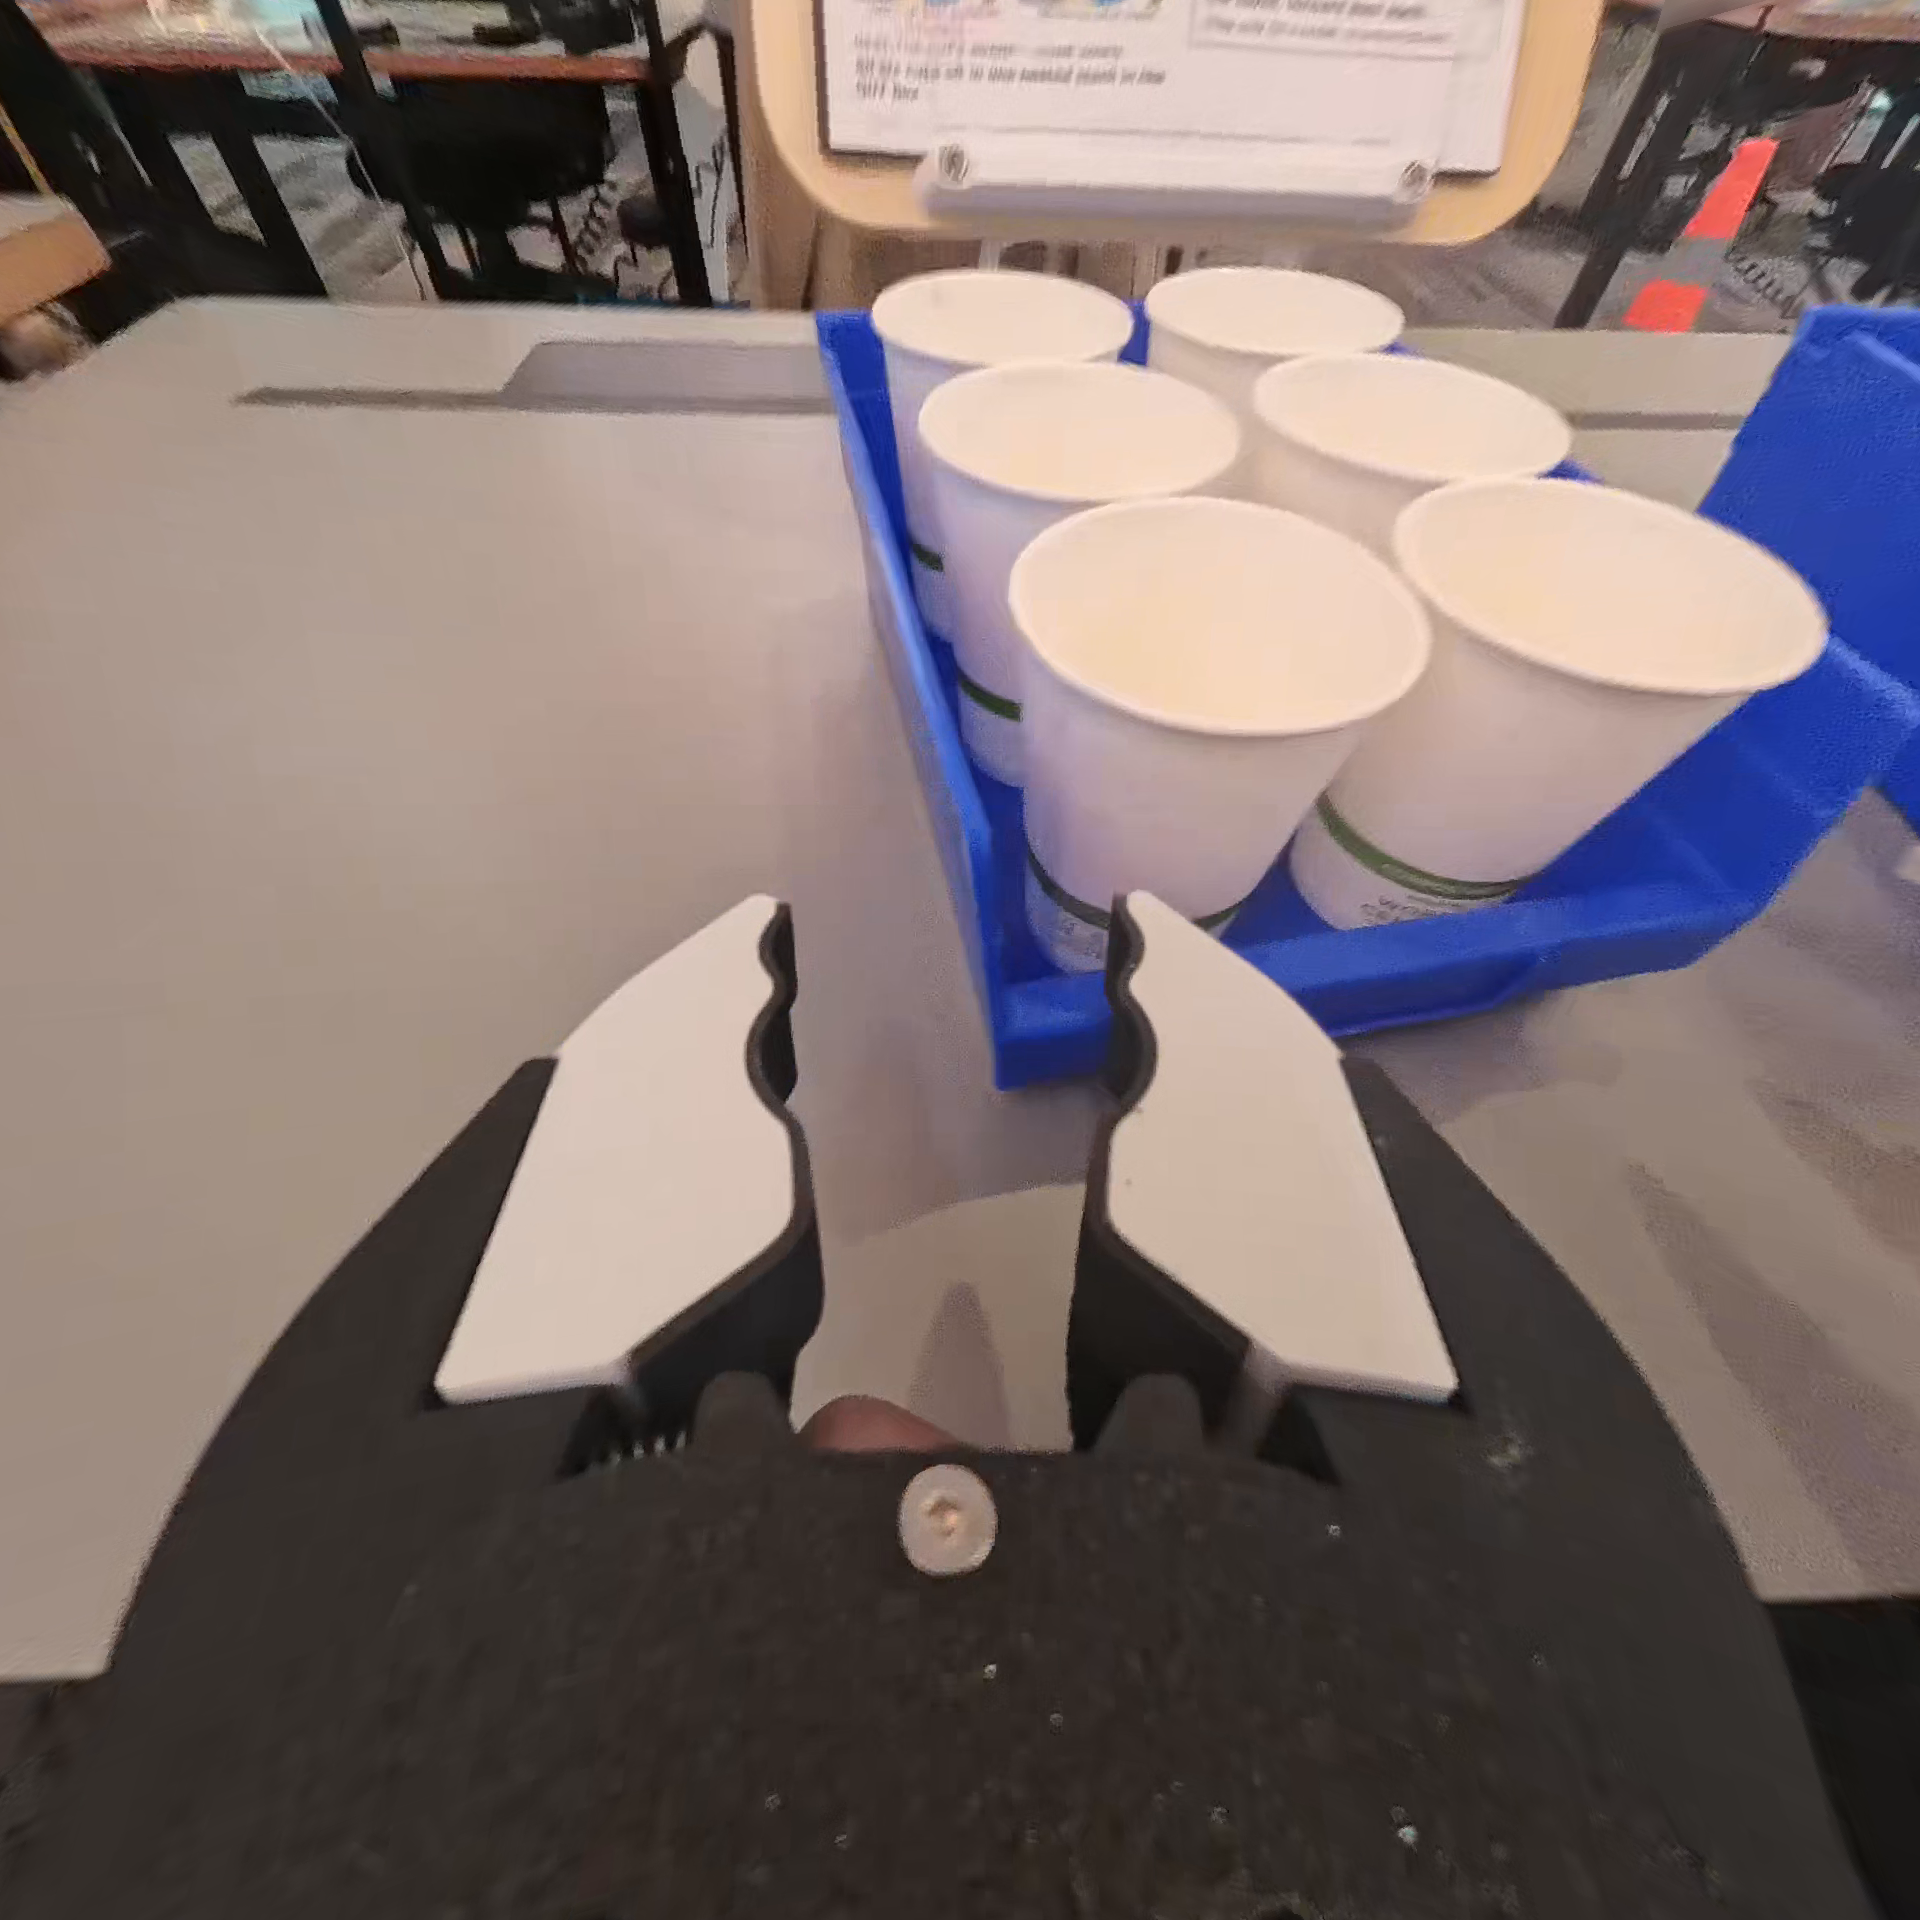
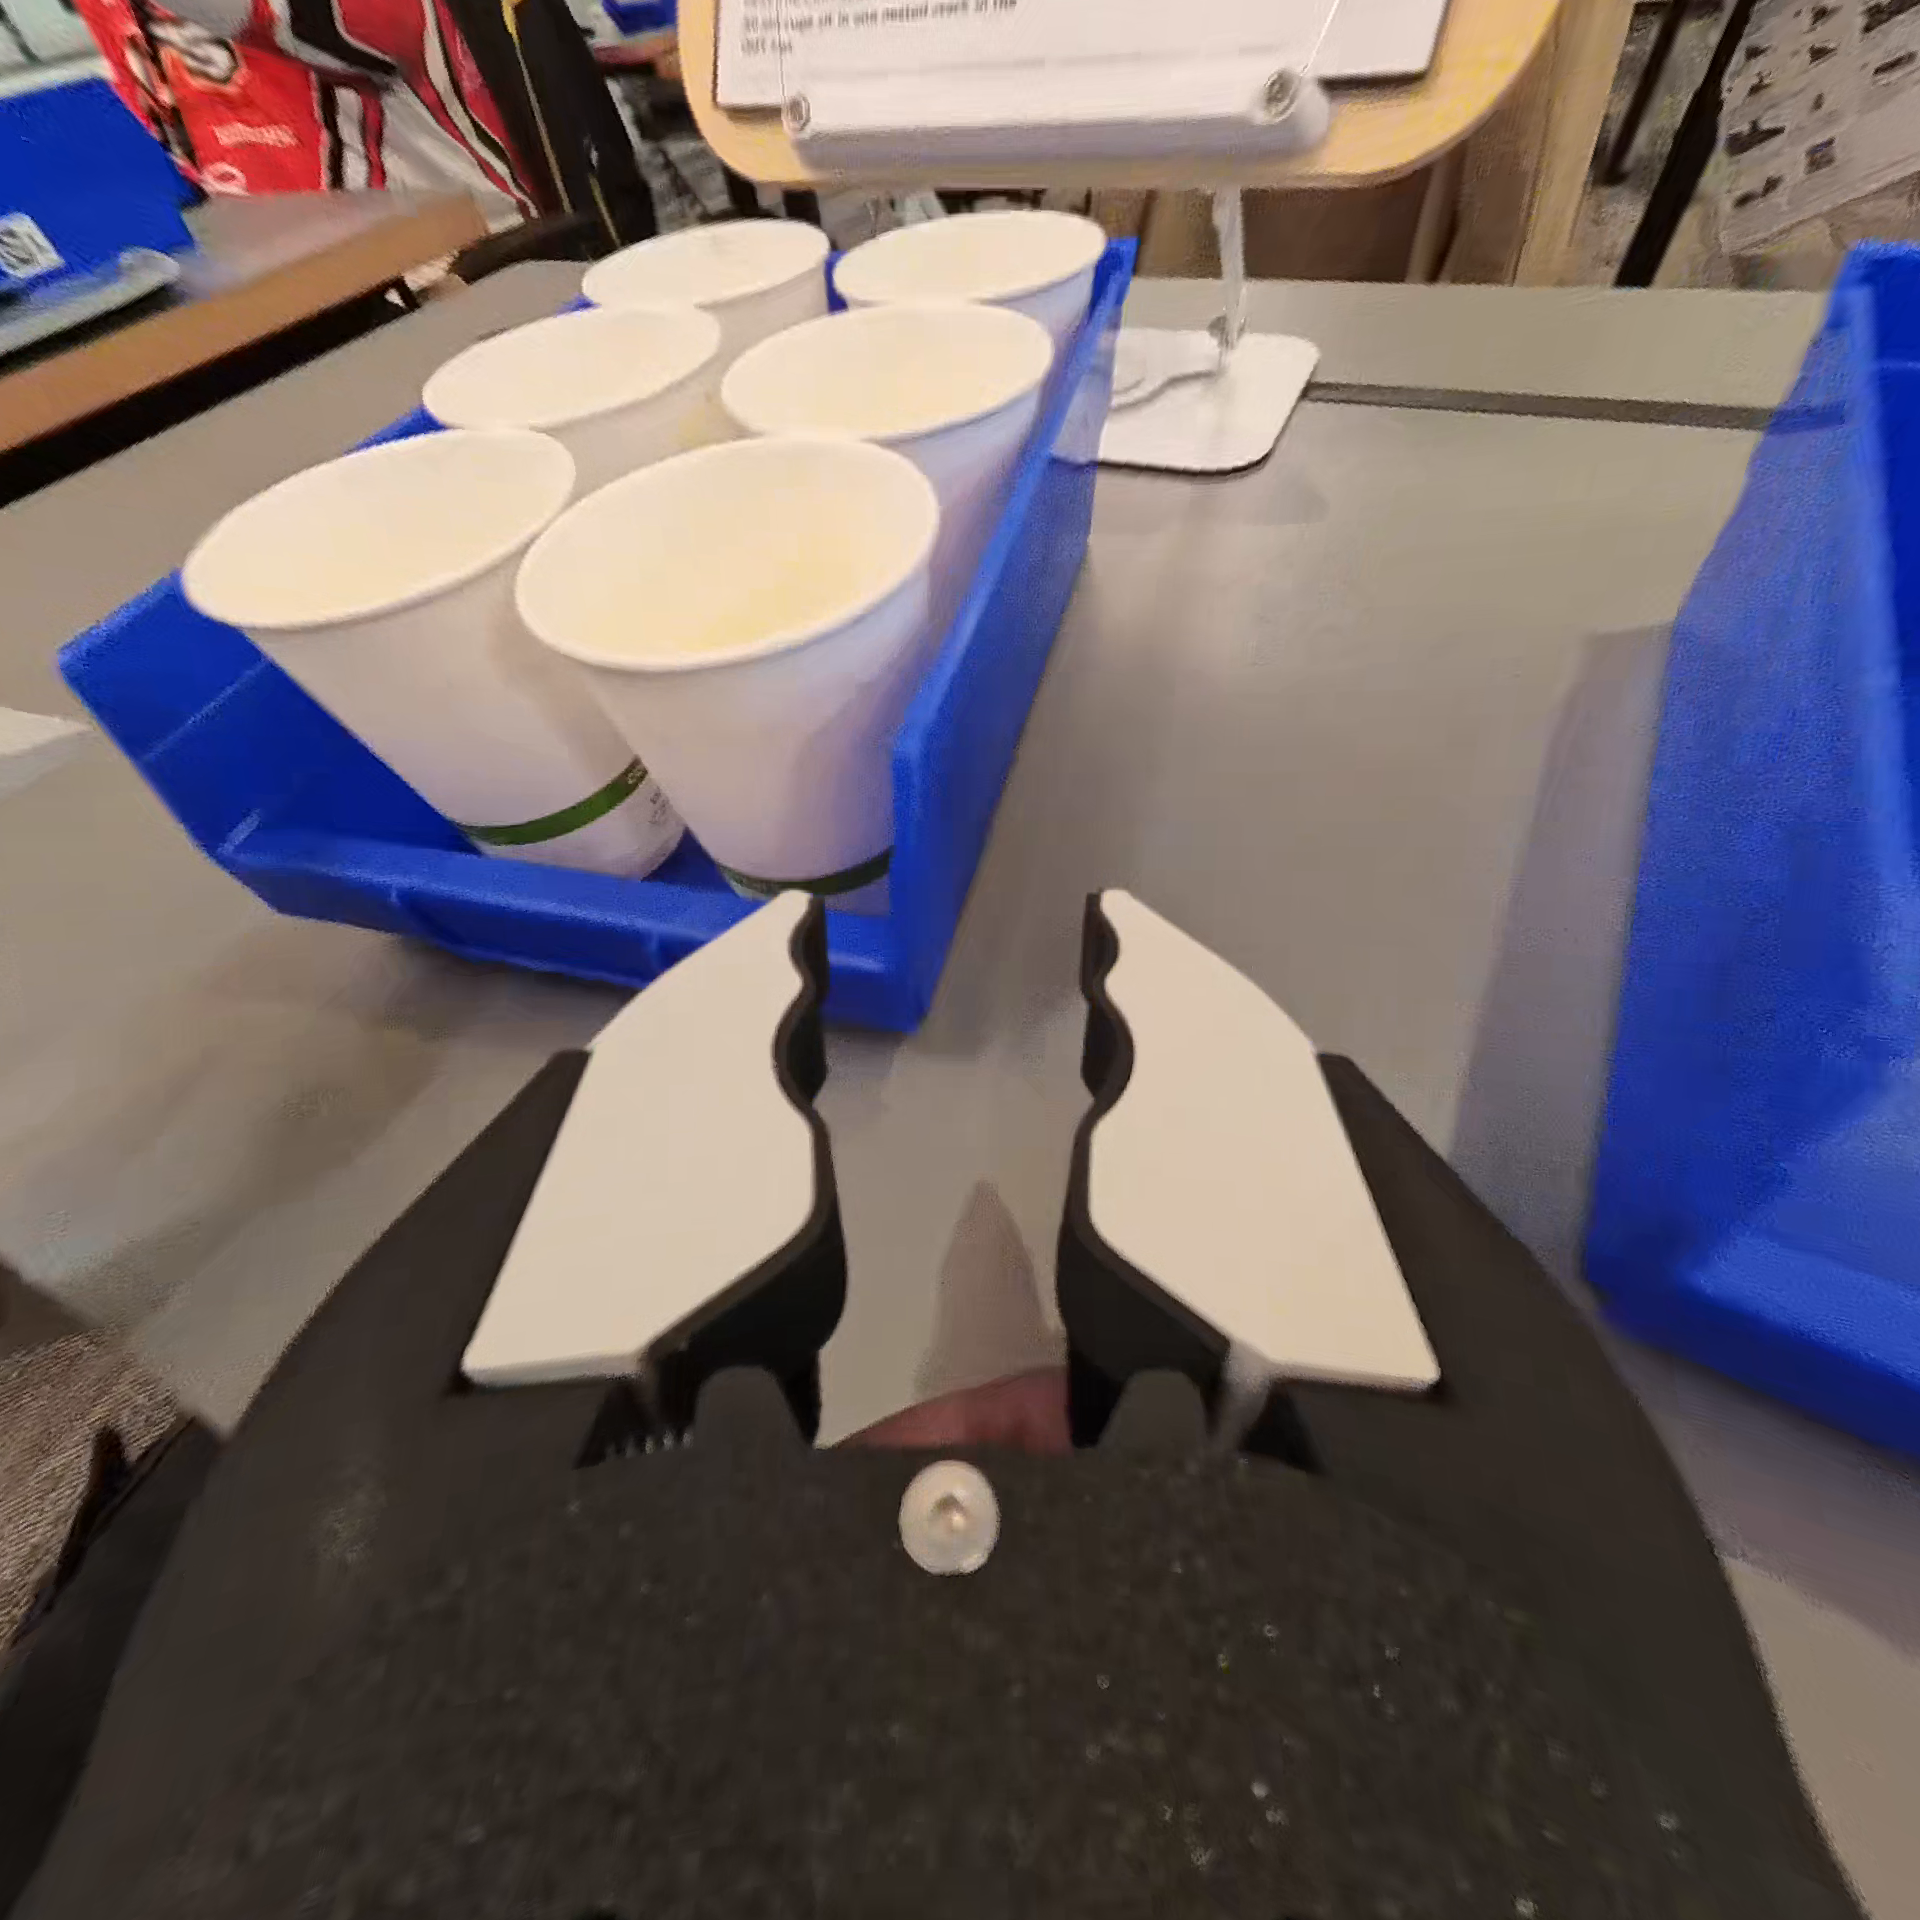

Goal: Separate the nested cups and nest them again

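Left gripper (image 1: 951, 925) and right gripper (image 2: 954, 914) both parted, empty, above grey table (image 1: 416, 779), six white paper cups (image 1: 1205, 623) upright in shallow blue plastic bin (image 1: 1558, 945), right view alone shows white sign base (image 2: 1205, 405).

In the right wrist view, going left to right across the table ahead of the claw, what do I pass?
Blue bin with six separate white cups → bare grey table, with the sign stand's white base at its far end → second blue bin at the right edge.
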Demonstrator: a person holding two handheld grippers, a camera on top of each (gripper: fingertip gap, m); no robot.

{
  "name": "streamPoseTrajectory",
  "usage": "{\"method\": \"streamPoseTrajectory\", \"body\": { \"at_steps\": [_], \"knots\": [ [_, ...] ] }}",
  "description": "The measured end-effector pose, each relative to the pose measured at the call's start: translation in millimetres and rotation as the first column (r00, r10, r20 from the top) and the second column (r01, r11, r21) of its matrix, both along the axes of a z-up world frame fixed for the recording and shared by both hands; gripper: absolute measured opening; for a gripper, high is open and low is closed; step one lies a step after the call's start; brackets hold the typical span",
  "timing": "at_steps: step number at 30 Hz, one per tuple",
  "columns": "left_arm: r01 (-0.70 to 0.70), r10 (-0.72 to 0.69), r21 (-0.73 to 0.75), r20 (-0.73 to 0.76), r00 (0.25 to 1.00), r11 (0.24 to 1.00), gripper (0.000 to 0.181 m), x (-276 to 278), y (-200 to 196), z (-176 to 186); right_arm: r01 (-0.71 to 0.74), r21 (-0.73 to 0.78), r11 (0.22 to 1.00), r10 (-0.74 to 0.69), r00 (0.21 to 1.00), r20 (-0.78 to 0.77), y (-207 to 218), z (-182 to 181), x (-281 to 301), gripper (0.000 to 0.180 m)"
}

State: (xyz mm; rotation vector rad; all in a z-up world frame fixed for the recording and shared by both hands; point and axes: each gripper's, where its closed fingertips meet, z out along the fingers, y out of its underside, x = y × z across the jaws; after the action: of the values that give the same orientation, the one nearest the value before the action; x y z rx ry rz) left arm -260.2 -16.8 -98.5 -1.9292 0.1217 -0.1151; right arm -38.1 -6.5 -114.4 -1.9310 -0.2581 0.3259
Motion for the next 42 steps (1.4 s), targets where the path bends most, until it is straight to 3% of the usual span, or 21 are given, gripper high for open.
{"method": "streamPoseTrajectory", "body": {
  "at_steps": [3, 5, 6, 7, 12, 15, 19, 30, 35, 42],
  "knots": [
    [0.022, -0.021, -0.055, 0.019, 1.000, 0.998, 0.049, 2.3, 18.4, -20.3, 0.083, -0.002, 0.997, -0.082, 0.995, 0.058, 28.5, -7.7, -6.4, 0.036],
    [0.055, -0.053, -0.087, 0.026, 0.998, 0.995, 0.024, 11.8, 30.4, -33.1, 0.090, -0.015, 0.996, -0.089, 0.994, 0.056, 41.3, -13.4, -9.6, 0.032],
    [0.068, -0.065, -0.104, 0.025, 0.998, 0.992, 0.012, 16.4, 35.4, -39.2, 0.089, -0.017, 0.996, -0.088, 0.996, 0.028, 45.3, -14.2, -12.6, 0.016],
    [0.083, -0.081, -0.110, 0.021, 0.996, 0.990, 0.012, 21.0, 39.3, -42.8, 0.107, -0.017, 0.994, -0.107, 0.994, 0.006, 48.6, -14.1, -13.7, 0.005],
    [0.026, -0.032, -0.079, -0.078, 0.996, 0.996, 0.004, 13.5, 48.6, -36.2, 0.275, 0.093, 0.957, -0.275, 0.961, -0.015, 50.9, 1.7, -19.0, 0.003],
    [-0.006, 0.004, -0.063, -0.034, 0.999, 0.998, 0.002, -17.9, 51.3, -28.2, 0.277, 0.149, 0.949, -0.273, 0.961, -0.048, 45.1, 15.1, -54.1, 0.003],
    [-0.034, 0.032, -0.080, -0.020, 0.999, 0.996, 0.002, -80.2, 52.6, -19.3, 0.196, 0.110, 0.974, -0.190, 0.980, -0.067, 50.1, 17.6, -118.5, 0.005],
    [-0.032, 0.021, -0.084, -0.132, 0.991, 0.996, 0.002, -234.7, 83.9, -10.5, 0.187, 0.045, 0.981, -0.185, 0.981, -0.051, 84.6, 15.6, -269.3, 0.004],
    [0.010, -0.018, -0.082, -0.099, 0.995, 0.997, 0.002, -259.1, 104.2, -23.6, 0.176, 0.033, 0.984, -0.175, 0.984, -0.028, 88.7, 1.6, -291.5, 0.006],
    [-0.009, 0.006, -0.059, -0.061, 0.998, 0.998, 0.004, -258.8, 103.6, -38.6, 0.078, 0.025, 0.997, -0.076, 0.996, -0.043, 82.9, -9.9, -291.0, 0.011]
  ]
}}
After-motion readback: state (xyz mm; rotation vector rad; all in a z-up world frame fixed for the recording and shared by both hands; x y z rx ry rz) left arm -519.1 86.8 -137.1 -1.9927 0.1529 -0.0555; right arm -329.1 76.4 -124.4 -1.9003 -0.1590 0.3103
